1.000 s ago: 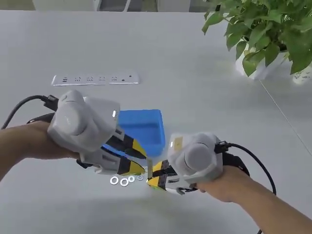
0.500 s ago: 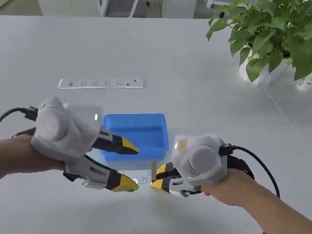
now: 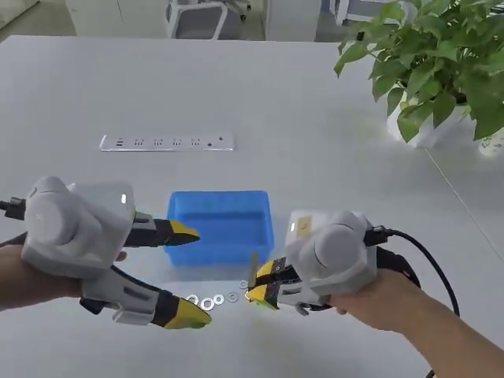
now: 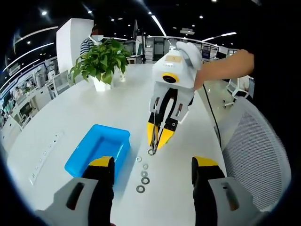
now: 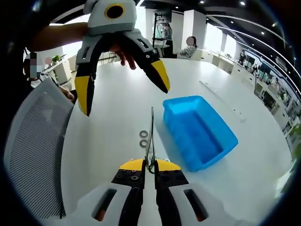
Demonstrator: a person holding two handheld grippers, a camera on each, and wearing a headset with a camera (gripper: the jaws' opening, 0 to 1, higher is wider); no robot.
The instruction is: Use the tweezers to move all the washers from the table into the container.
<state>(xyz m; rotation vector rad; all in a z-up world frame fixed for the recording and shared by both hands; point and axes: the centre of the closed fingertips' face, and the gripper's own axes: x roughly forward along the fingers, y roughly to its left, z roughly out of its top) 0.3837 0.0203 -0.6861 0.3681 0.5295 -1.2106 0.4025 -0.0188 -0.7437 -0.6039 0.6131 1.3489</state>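
Several small metal washers [image 3: 213, 302] lie in a short row on the white table, just in front of the blue container [image 3: 220, 252]. My right gripper [image 3: 261, 290] is shut on thin metal tweezers [image 3: 253, 269], which point toward the container. In the left gripper view the tweezers [image 4: 154, 141] reach down to a washer [image 4: 151, 152] at the end of the row [image 4: 145, 173]; whether they pinch it I cannot tell. My left gripper [image 3: 189, 276] stands open and holds nothing, left of the washers. The right gripper view has the tweezers [image 5: 151, 134] beside two washers [image 5: 143, 138] and the container [image 5: 197, 129].
A white power strip [image 3: 167, 142] lies beyond the container. A potted plant [image 3: 425, 55] stands at the far right. A grey mesh chair [image 4: 256, 150] sits at the table's near edge. People are in the room behind.
My left gripper has drawn back to the left, away from the right gripper, and its jaws have spread wide. The right gripper has stayed put, shut on the tweezers.
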